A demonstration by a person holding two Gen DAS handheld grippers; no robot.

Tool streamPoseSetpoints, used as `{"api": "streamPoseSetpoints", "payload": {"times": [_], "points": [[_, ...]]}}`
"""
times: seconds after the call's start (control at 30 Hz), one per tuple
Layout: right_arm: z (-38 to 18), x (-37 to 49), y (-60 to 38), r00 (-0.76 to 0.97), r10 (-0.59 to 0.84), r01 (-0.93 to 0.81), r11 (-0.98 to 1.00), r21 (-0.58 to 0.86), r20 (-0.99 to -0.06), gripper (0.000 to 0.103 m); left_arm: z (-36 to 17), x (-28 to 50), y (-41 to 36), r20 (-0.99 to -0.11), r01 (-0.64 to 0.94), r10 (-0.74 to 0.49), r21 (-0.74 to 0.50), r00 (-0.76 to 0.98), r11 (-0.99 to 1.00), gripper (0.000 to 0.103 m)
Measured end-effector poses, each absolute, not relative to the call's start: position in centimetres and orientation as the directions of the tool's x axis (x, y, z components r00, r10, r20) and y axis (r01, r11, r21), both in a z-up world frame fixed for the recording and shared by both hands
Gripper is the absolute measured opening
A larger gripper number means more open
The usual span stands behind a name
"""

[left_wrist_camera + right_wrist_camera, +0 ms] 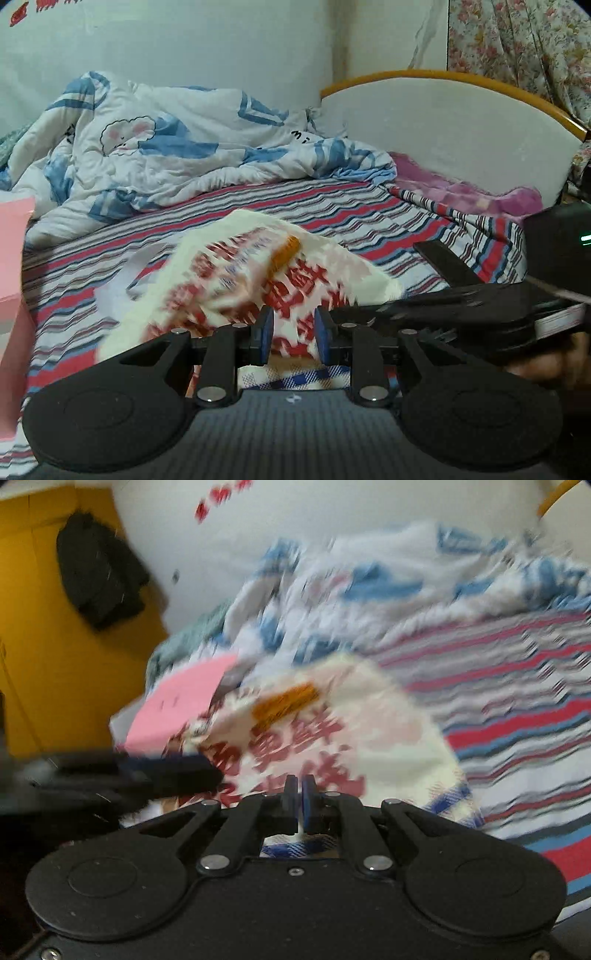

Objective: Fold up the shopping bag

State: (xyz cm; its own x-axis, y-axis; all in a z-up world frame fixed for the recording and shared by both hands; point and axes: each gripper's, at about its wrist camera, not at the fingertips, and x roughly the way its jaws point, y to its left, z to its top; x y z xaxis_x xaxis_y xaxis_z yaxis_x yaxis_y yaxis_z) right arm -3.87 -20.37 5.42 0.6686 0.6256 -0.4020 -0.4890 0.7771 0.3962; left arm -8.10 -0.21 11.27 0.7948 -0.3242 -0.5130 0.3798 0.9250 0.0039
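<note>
From the left wrist camera, the left claw [293, 334] stands partly open, its blue pads apart, with the white plastic shopping bag printed with red characters [258, 280] lying in the gap between them. Whether the pads press on the bag cannot be told through the blur. The bag spreads ahead of the claw, lifted off the striped red, blue and white bedsheet [332, 210], its long axis running from the near left up toward the far right; an orange patch [284, 251] sits near its far edge. A blue-checked hem of the bag shows just below the pads. To the right of the claw the right claw [373, 312] reaches in sideways and meets the bag's right corner. Beyond lie a crumpled white quilt with blue patches [147, 147] and a white headboard with an orange rim [443, 129]. A pink box [13, 258] stands at far left.

From the right wrist camera, the right claw [299, 794] is closed, pads pinched on a thin edge of the bag [351, 731], which fans out ahead, blurred, over the sheet [517, 701]. The left claw [218, 775] enters from the left onto the bag's left side.
</note>
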Motion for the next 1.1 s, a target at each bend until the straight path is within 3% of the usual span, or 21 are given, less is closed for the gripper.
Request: {"api": "streamPoseSetpoints", "payload": {"times": [0.27, 0.5, 0.6, 0.7, 0.77, 0.87, 0.93, 1.0, 1.1], "points": [[2.4, -0.2, -18.9, 0.667, 0.519, -0.438, 0.854, 0.282, -0.535, 0.002, 5.6, -5.4, 1.2, -0.637, 0.264, -0.167, 0.060, 0.753, 0.963, 0.023], [0.5, 1.1, -20.4, 0.708, 0.412, -0.337, 0.911, 0.238, -0.573, 0.000, 4.6, -4.7, 2.4, -0.672, 0.315, -0.217, 0.025, 0.708, 0.949, 0.023], [1.2, 1.1, -21.2, 0.718, 0.424, -0.327, 0.905, 0.271, -0.551, 0.000, 5.8, -5.3, 4.4, -0.637, 0.311, -0.303, -0.103, 0.709, 0.945, 0.023], [3.7, -1.1, -21.5, 0.735, 0.508, -0.382, 0.858, 0.344, -0.450, 0.000, 8.2, -6.4, 6.9, -0.553, 0.312, -0.393, -0.240, 0.735, 0.919, 0.023], [5.4, -2.5, -21.6, 0.732, 0.551, -0.435, 0.831, 0.347, -0.402, 0.000, 10.0, -7.7, 8.3, -0.500, 0.321, -0.417, -0.270, 0.759, 0.908, 0.023], [7.0, -5.0, -21.7, 0.673, 0.643, -0.528, 0.764, 0.371, -0.365, 0.003, 11.4, -9.1, 9.6, -0.474, 0.314, -0.400, -0.252, 0.785, 0.915, 0.023], [6.9, -6.2, -21.6, 0.588, 0.718, -0.572, 0.695, 0.435, -0.374, 0.016, 11.4, -9.7, 9.9, -0.487, 0.295, -0.361, -0.211, 0.795, 0.932, 0.023], [5.5, -6.9, -20.9, 0.498, 0.764, -0.574, 0.645, 0.504, -0.410, 0.024, 10.8, -9.6, 9.8, -0.510, 0.275, -0.329, -0.181, 0.795, 0.944, 0.023], [3.4, -7.0, -19.0, 0.464, 0.711, -0.545, 0.699, 0.463, -0.528, 0.024, 10.3, -9.0, 8.5, -0.519, 0.255, -0.260, -0.083, 0.814, 0.963, 0.023]]}}
